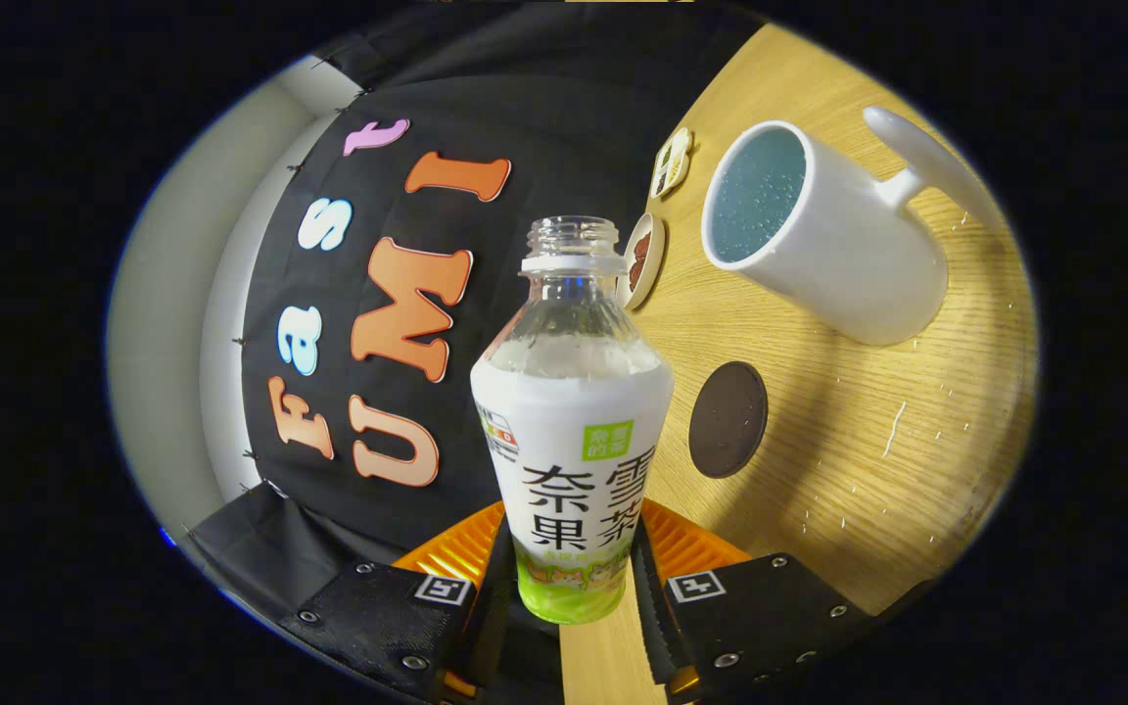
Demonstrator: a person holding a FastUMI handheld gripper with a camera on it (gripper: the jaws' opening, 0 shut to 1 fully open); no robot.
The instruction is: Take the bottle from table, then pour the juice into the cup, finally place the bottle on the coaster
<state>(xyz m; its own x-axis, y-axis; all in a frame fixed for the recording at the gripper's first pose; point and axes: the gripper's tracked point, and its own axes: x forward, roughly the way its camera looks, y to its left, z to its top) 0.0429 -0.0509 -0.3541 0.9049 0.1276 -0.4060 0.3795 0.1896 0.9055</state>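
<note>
Your gripper (569,578) is clamping both fingers on the bottle (572,431), uncapped and tilting toward the cup (819,230), so you are likely entering the pour. Next you are needing its mouth over the rim. The cup looks empty; the dark coaster (728,419) is lying on the surface (877,431) nearby.

The camera rides on the hand-held gripper (566,578), close behind the bottle (572,431), rolled sideways, facing along its fingers over the desk (848,460) toward the booth wall.
</note>
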